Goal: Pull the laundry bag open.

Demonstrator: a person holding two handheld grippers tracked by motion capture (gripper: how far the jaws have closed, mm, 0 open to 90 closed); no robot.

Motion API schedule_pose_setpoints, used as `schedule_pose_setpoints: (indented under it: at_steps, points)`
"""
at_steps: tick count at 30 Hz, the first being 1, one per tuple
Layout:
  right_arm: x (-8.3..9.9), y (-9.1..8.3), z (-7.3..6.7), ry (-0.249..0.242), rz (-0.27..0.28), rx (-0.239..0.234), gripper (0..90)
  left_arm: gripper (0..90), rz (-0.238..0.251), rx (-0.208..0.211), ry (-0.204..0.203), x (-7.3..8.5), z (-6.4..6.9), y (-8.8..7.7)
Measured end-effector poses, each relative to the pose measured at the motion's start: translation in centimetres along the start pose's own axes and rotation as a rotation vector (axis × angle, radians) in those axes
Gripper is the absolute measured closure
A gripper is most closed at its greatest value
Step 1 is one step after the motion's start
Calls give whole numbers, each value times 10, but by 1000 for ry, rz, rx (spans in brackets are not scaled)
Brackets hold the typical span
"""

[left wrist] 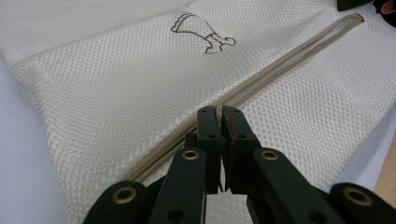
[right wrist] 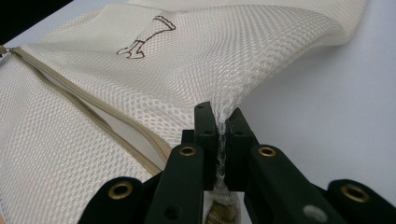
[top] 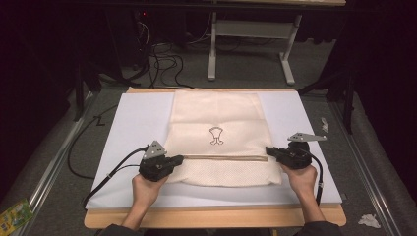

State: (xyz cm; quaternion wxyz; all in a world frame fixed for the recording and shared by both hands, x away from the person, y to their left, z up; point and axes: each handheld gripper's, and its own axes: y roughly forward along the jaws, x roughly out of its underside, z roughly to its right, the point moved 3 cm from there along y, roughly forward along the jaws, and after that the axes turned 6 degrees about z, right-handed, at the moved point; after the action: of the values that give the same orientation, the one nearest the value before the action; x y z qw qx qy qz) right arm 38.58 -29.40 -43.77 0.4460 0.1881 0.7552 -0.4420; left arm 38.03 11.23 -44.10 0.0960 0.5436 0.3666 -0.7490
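Note:
A cream mesh bag (top: 216, 110) lies flat on a white board (top: 133, 118), with a small dark emblem (top: 216, 135) and a tan zipper (top: 221, 158) running across its near part. My left gripper (top: 180, 158) sits at the zipper's left end. In the left gripper view its jaws (left wrist: 219, 112) are shut right on the zipper line (left wrist: 280, 65), and the piece they pinch is hidden. My right gripper (top: 268, 150) is at the bag's right edge. In the right gripper view it (right wrist: 219, 116) is shut on a bunched fold of mesh (right wrist: 224, 70), lifted slightly off the board.
The board rests on a wooden table (top: 211, 216). Beyond the table, black cables (top: 162, 59) lie on the grey floor beside a white desk frame (top: 211, 49). A crumpled paper (top: 369, 220) and a green packet (top: 14, 216) lie on the floor near the front corners.

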Motion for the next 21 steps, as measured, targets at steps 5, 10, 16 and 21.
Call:
schedule_pose_setpoints:
  at_steps: [5, 10, 16, 21]
  points:
    - [0, 1, -1, 4, 2, -2, 877, 869, -2, -2, 1, 0, -1, -1]
    - [0, 0, 0, -1, 1, 0, 877, 869, 3, -14, -3, 0, -4, -4]
    - [1, -1, 3, 12, -3, 7, 877, 869, 14, -14, -28, 2, -9, -10]
    - [2, -2, 3, 7, -3, 9, 877, 869, 21, -21, -38, 3, -13, -13]
